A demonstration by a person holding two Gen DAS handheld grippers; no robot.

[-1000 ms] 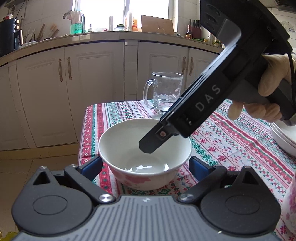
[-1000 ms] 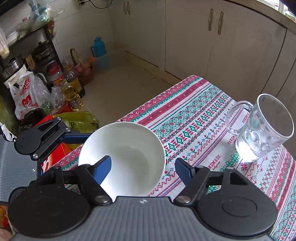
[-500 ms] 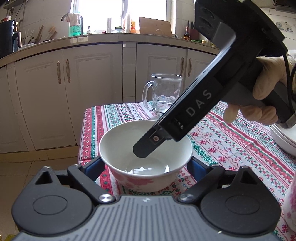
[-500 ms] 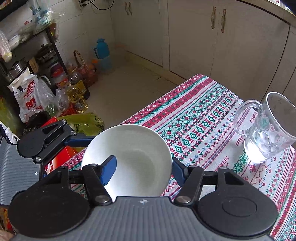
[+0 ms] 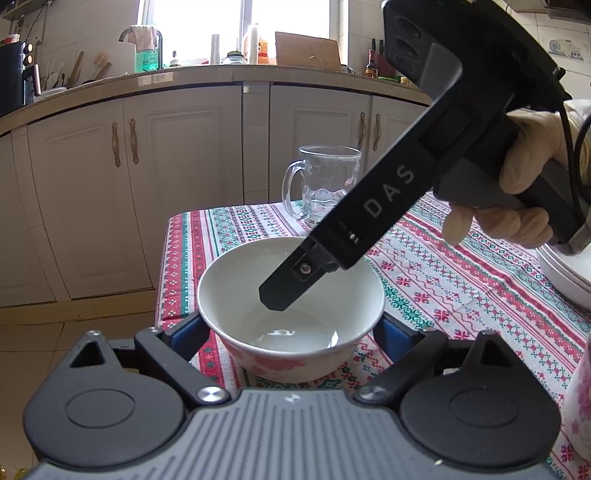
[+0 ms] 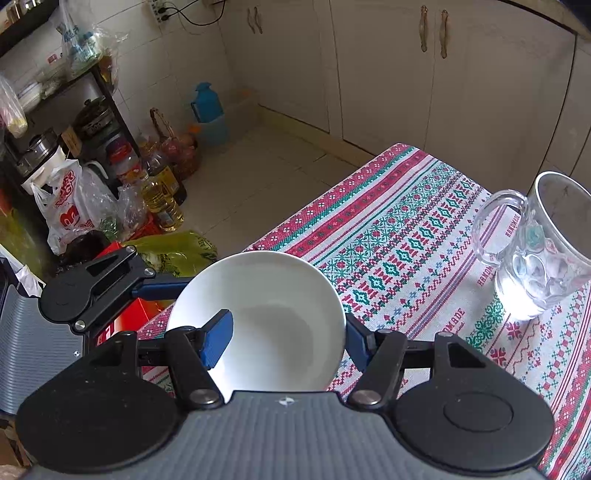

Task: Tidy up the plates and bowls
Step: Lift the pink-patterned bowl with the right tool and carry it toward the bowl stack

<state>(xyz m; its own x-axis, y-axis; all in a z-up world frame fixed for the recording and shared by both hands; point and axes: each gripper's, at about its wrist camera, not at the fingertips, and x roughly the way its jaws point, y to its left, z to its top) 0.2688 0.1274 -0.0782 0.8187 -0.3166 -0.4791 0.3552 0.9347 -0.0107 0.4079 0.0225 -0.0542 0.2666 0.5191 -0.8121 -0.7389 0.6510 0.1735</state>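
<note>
White bowl with pink flowers, clamped by both tongs.

The setting is a home kitchen. Cream cabinets with curved brass handles run under a long counter. A tap, bottles, a cutting board and a knife block stand along the window. A surface covered by a patterned cloth carries a white bowl and a glass mug. The tiled floor holds oil bottles, plastic bags, a blue thermos and a basket. A dark rack beside them carries pots and stacked dishes.
</note>
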